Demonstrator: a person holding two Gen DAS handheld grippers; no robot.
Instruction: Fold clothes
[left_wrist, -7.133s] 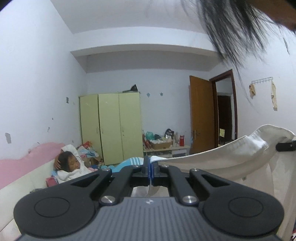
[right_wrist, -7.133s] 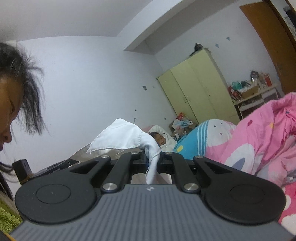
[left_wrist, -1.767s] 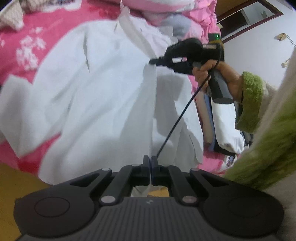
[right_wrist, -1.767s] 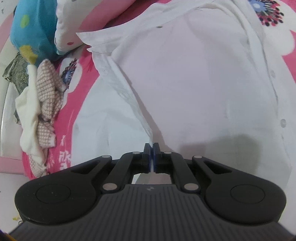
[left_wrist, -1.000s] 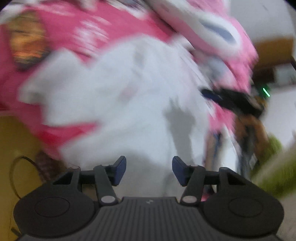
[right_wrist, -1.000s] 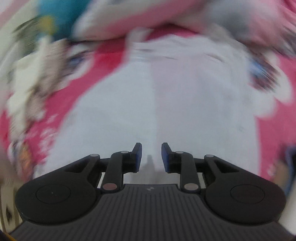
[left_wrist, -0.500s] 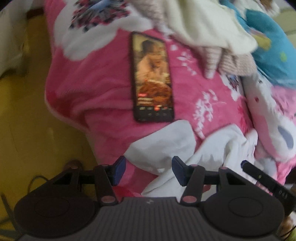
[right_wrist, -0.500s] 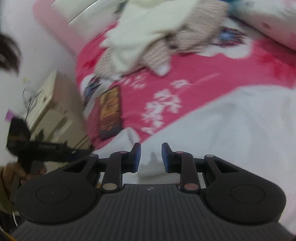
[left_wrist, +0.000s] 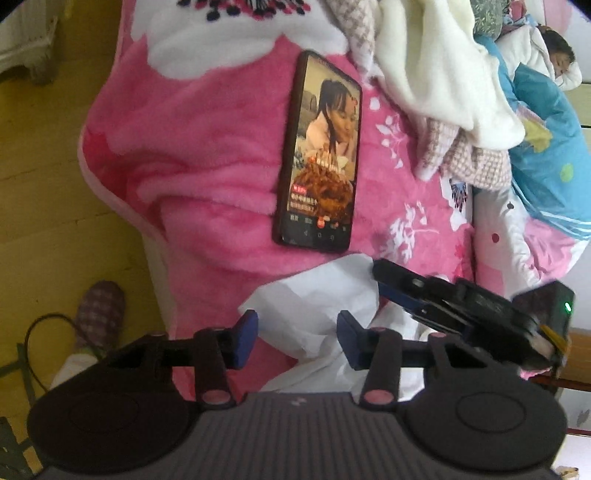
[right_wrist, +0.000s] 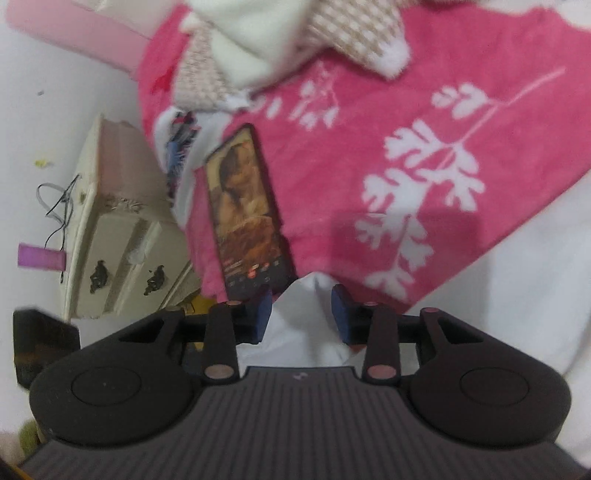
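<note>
Both tools spread apart, left tool (left_wrist: 297, 339) and right tool (right_wrist: 300, 314) each straddling a corner of white shirt (left_wrist: 317, 299) beside phone (left_wrist: 319, 155).

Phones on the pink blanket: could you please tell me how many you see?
1. The phone lies screen-up on the blanket, beyond both open grippers; others could be hidden under clothes.

domestic bedroom. bed with pink floral blanket (left_wrist: 207, 155); phone (left_wrist: 319, 155) lying on it; heaped clothing (left_wrist: 443, 74) at 1 o'clock; cream bedside cabinet (right_wrist: 114, 236) at 9 o'clock.
</note>
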